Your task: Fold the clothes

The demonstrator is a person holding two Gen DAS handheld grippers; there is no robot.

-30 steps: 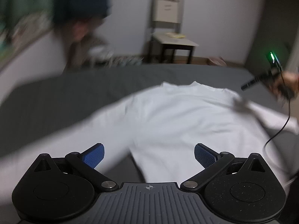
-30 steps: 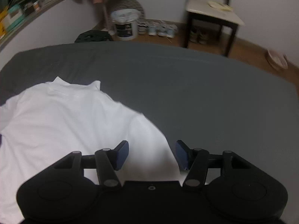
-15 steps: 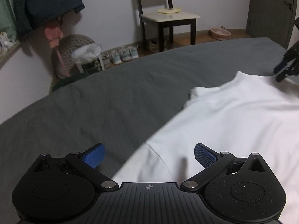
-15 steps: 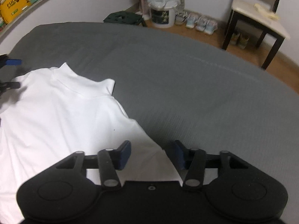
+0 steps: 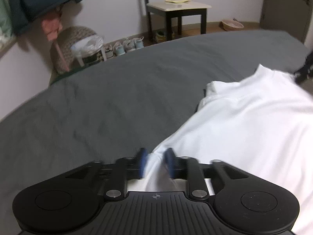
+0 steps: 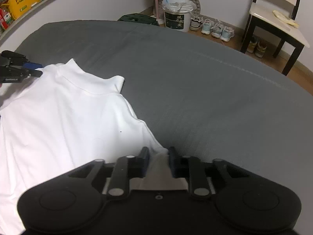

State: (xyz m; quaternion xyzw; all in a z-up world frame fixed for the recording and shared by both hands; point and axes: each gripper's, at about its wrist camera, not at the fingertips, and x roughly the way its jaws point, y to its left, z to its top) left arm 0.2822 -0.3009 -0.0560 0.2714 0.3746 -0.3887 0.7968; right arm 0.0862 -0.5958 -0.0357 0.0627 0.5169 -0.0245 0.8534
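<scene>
Two grippers, both closing on one white shirt [image 6: 64, 121]. Left gripper [image 5: 155, 161]: blue pads drawn close, a bunched edge of white cloth pinched between them, motion-blurred. Right gripper [image 6: 157, 157]: pads likewise near together, a fold of the shirt's edge rising between them. Shirt spread flat on a grey bed [image 6: 195, 82], collar end pointing away toward the far side, long axis running from the grippers toward the collar; lower hem cut off beneath both gripper bodies. Beyond the bed: one chair [image 5: 176, 5] with something pale yellow on its seat, too blurred to name; one white bucket [image 6: 177, 17]; several pairs of shoes [image 6: 213, 28] along the wall, exact count unclear.
</scene>
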